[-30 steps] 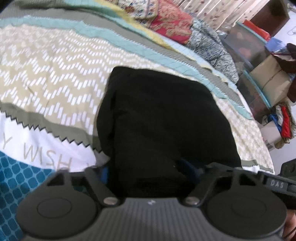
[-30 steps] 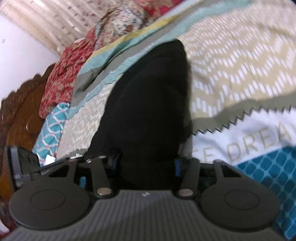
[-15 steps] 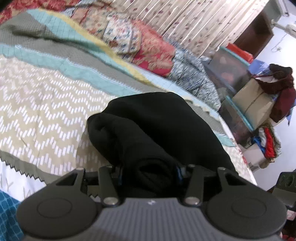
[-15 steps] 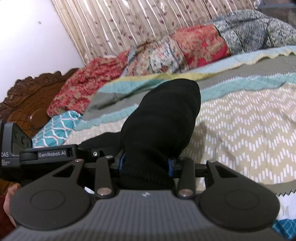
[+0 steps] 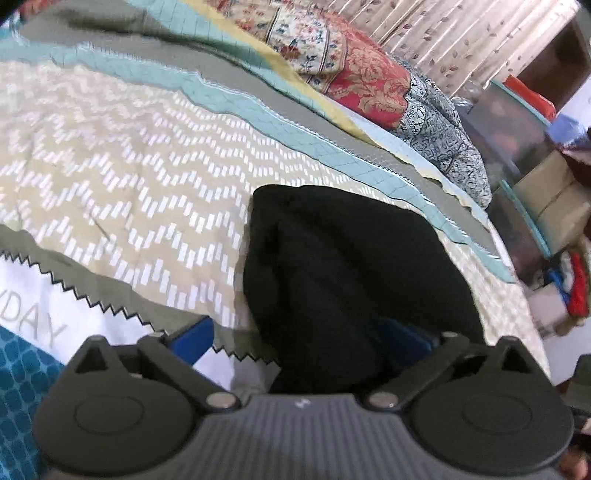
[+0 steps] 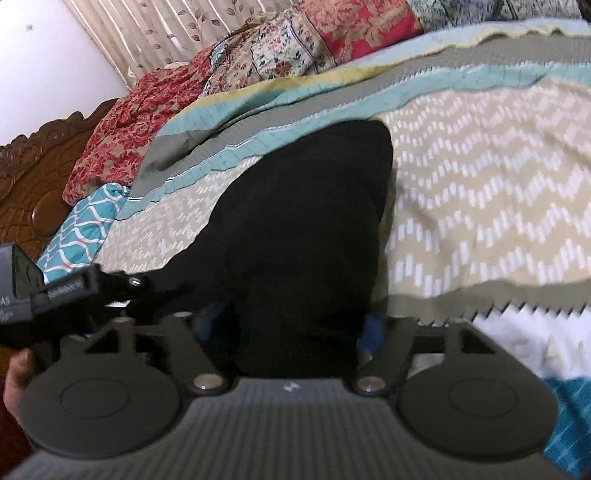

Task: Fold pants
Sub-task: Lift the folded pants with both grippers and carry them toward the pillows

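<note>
1. Grippers first, nearest to me: my left gripper (image 5: 306, 339) has just been opening and its jaws now stand wide. The near end of the black pants (image 5: 354, 273) lies between them. The blue pad (image 5: 192, 338) on the left side is clear of the cloth, with bedspread showing in the gap. The pad on the other side is partly hidden by a fold, so I cannot tell whether it touches.
2. My right gripper (image 6: 295, 328) has also just been opening. The pants (image 6: 306, 229) run up between its jaws, and the blue pads on both sides sit just beside the dark cloth. The picture is blurred there, but I see no pinch in the fabric.
3. Seen from my right gripper, the other gripper reaches in at the left, its tip against the pants' near left corner, with part of my hand (image 6: 16, 373) behind it.
4. Those pants lie as a folded, compact black bundle on the bedspread (image 5: 122, 177), over its beige zigzag band, the far end short of the teal and grey stripes.
5. Beyond the pants, past the stripes, patterned pillows (image 6: 295, 44) in red and floral prints line the far edge of the bed.
6. Farther than the pillows hangs a leaf-print curtain (image 6: 155, 33); left of the pants stands a carved wooden headboard (image 6: 33, 177).
</note>
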`<act>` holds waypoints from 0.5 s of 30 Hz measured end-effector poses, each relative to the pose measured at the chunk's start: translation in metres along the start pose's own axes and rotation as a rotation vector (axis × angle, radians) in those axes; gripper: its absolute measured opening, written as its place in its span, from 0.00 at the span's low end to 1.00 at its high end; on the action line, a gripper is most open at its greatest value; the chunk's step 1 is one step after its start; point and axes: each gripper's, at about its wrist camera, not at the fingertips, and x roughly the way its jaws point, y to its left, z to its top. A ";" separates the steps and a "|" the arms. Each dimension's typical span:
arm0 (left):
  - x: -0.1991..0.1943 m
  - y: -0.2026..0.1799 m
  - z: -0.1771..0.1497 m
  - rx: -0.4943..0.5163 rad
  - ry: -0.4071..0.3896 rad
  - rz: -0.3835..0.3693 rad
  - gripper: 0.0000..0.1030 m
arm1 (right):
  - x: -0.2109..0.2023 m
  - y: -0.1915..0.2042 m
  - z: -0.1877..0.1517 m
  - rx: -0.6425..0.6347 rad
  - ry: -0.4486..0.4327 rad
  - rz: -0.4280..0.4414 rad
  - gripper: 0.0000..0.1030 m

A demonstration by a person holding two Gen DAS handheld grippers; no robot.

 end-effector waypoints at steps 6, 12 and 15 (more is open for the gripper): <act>0.028 0.008 0.008 -0.033 0.090 -0.079 1.00 | 0.000 -0.022 0.004 0.088 0.002 0.029 0.87; 0.039 -0.003 0.009 -0.058 0.073 -0.164 0.38 | 0.025 -0.022 0.003 0.176 0.083 0.137 0.49; 0.019 -0.020 0.031 -0.031 0.012 -0.195 0.36 | 0.008 0.019 0.018 -0.031 -0.012 0.116 0.46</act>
